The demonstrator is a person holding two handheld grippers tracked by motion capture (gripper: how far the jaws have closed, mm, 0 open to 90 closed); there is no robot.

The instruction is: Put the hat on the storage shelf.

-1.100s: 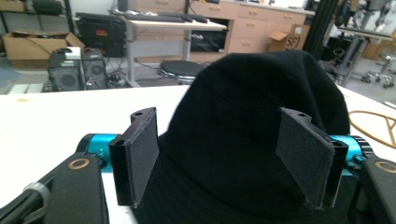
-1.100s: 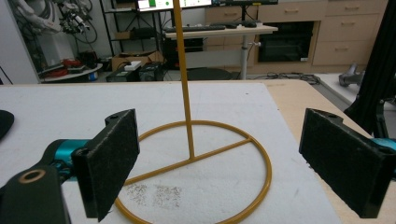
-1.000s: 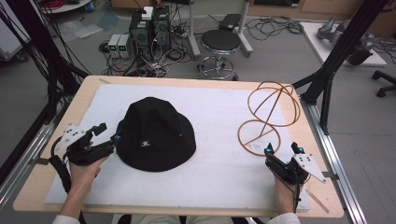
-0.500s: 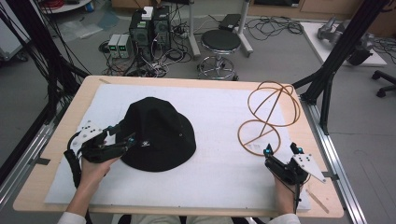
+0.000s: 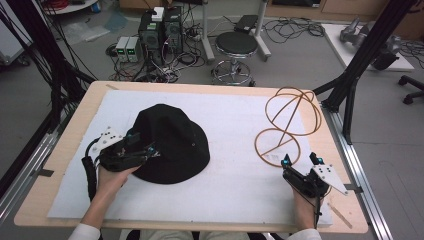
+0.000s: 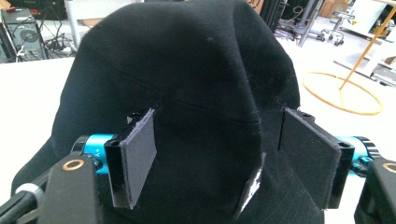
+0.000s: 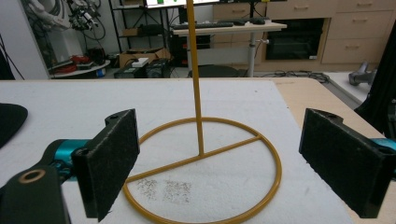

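Observation:
A black bucket hat (image 5: 172, 140) lies crown up on the left half of the white mat (image 5: 235, 185). My left gripper (image 5: 145, 150) is at the hat's left side, over the brim. In the left gripper view the hat (image 6: 187, 70) looms close, and my left gripper (image 6: 224, 154) stands open with its two pads either side of the crown's lower part. An orange wire stand (image 5: 287, 122) rises at the right. My right gripper (image 5: 300, 161) is open just in front of the stand's round base (image 7: 201, 172); nothing sits between its pads (image 7: 114, 158).
The wooden table (image 5: 60, 150) carries the mat, with black frame rails along both sides. A stool (image 5: 235, 47), computers and cables lie on the floor beyond the far edge. The stand's ring (image 6: 341, 93) shows past the hat in the left gripper view.
My left gripper has moved right, from beside the hat's brim onto the hat's left side. The right gripper and the stand have not moved.

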